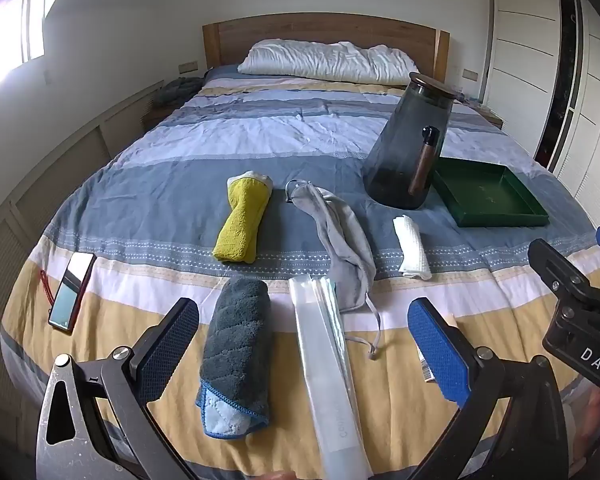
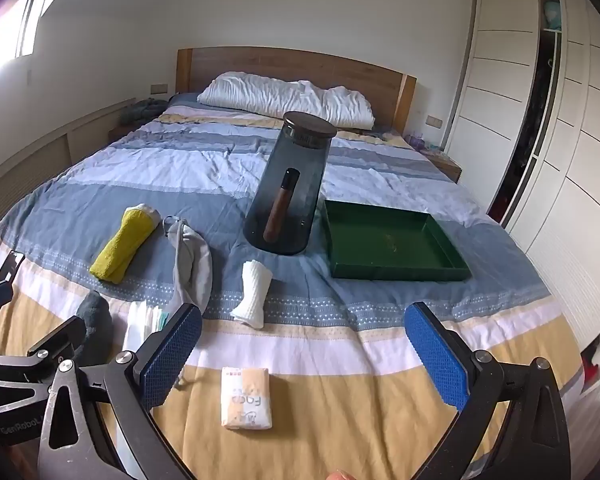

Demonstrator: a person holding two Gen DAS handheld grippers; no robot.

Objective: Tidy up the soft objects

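On the striped bed lie a rolled yellow towel (image 1: 244, 220) (image 2: 124, 242), a grey drawstring pouch (image 1: 344, 240) (image 2: 190, 264), a rolled white cloth (image 1: 412, 252) (image 2: 254, 294) and a rolled dark grey-blue towel (image 1: 236, 352) (image 2: 96, 320). A clear plastic sleeve (image 1: 328, 368) lies beside the dark towel. A tissue pack (image 2: 246, 398) sits near the front edge. The empty green tray (image 1: 488, 194) (image 2: 388, 242) is at the right. My left gripper (image 1: 304, 352) stands open above the dark towel and sleeve. My right gripper (image 2: 304, 356) is open above the tissue pack, holding nothing.
A tall smoked-glass carafe (image 1: 412, 140) (image 2: 290, 184) with a wooden handle stands next to the tray. A phone (image 1: 72, 290) lies at the bed's left edge. White pillows (image 2: 284, 98) rest at the headboard. Wardrobe doors (image 2: 572, 140) line the right side.
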